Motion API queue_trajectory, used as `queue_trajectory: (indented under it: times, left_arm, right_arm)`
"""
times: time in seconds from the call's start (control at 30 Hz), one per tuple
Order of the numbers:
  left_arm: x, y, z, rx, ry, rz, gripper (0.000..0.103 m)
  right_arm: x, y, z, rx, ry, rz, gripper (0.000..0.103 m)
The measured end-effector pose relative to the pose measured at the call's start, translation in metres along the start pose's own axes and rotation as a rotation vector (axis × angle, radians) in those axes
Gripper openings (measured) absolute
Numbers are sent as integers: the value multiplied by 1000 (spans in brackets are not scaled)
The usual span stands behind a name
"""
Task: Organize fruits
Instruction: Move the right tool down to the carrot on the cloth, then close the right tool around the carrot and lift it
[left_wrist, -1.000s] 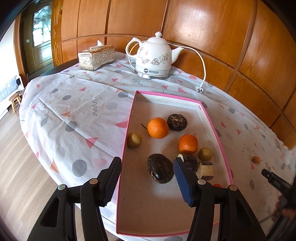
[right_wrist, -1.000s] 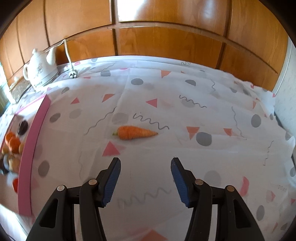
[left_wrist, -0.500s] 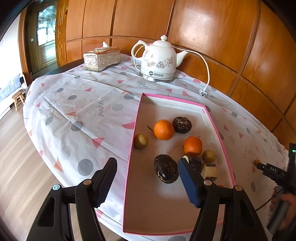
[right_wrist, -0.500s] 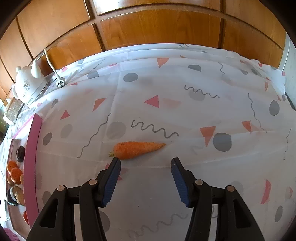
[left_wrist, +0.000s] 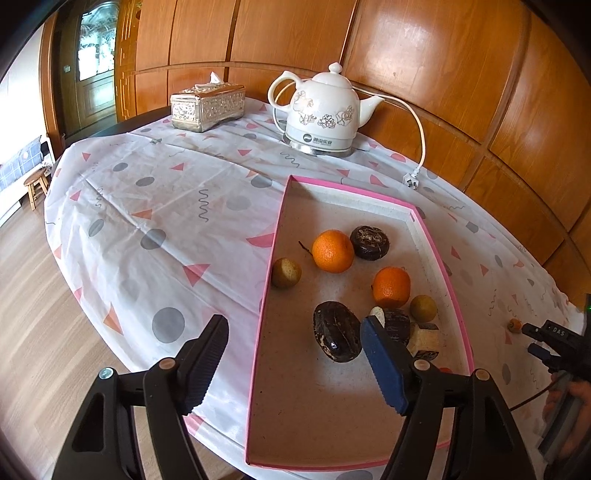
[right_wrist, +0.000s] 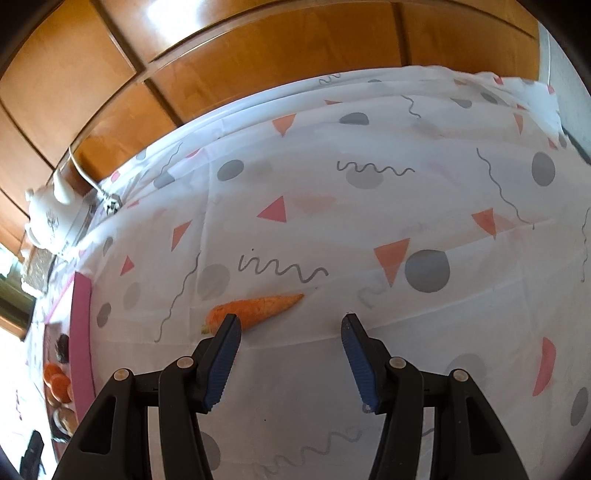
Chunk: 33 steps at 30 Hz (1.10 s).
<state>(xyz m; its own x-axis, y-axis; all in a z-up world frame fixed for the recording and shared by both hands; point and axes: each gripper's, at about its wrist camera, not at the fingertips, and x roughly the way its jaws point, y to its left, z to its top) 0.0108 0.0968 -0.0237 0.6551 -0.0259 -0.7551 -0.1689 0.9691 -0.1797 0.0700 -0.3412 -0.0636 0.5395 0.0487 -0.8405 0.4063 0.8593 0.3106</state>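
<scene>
A pink-rimmed tray lies on the patterned tablecloth and holds two oranges, two small yellow-green fruits, dark round fruits and a pale cut piece. My left gripper hovers over the tray's near left rim, its jaws opening, with nothing between them. A carrot lies on the cloth in the right wrist view. My right gripper is open just in front of it, the left fingertip overlapping the carrot's thick end. The carrot's end also shows far right in the left wrist view.
A white floral kettle with its cord and plug stands behind the tray, a silver tissue box to its left. Wood-panelled wall runs behind the table. The table edge drops to a wooden floor on the left.
My left gripper's jaws have spread wider while it stayed over the tray. My right gripper has come closer to the carrot and rolled, so the carrot now sits at its fingertips.
</scene>
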Motion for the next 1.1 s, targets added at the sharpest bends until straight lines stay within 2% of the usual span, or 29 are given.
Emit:
queue_trajectory:
  times: [0.2, 0.33, 0.43, 0.53, 0.7, 0.87, 1.03, 1.1]
  left_arm:
    - [0, -1, 1, 7, -5, 4, 74]
    - [1, -1, 1, 12, -6, 11, 75]
    - [1, -1, 1, 13, -6, 11, 75]
    - [2, 1, 1, 6, -1, 14, 76]
    - [4, 4, 1, -4, 5, 11, 76]
    - [5, 5, 2, -12, 5, 9, 76]
    - [8, 6, 1, -19, 12, 4, 76]
    - [8, 6, 1, -18, 14, 3, 76]
  right_arm:
    - [7, -2, 12, 62, 16, 45, 57]
    - [14, 11, 17, 52, 28, 67, 57]
    - [21, 26, 18, 4, 31, 54, 59]
    - [26, 44, 19, -77, 25, 1, 59]
    - [28, 62, 16, -189, 35, 14, 57]
    - [18, 48, 22, -170, 27, 31, 57]
    - [17, 53, 19, -337, 92, 53, 55]
    - [21, 55, 15, -339, 138, 79, 53]
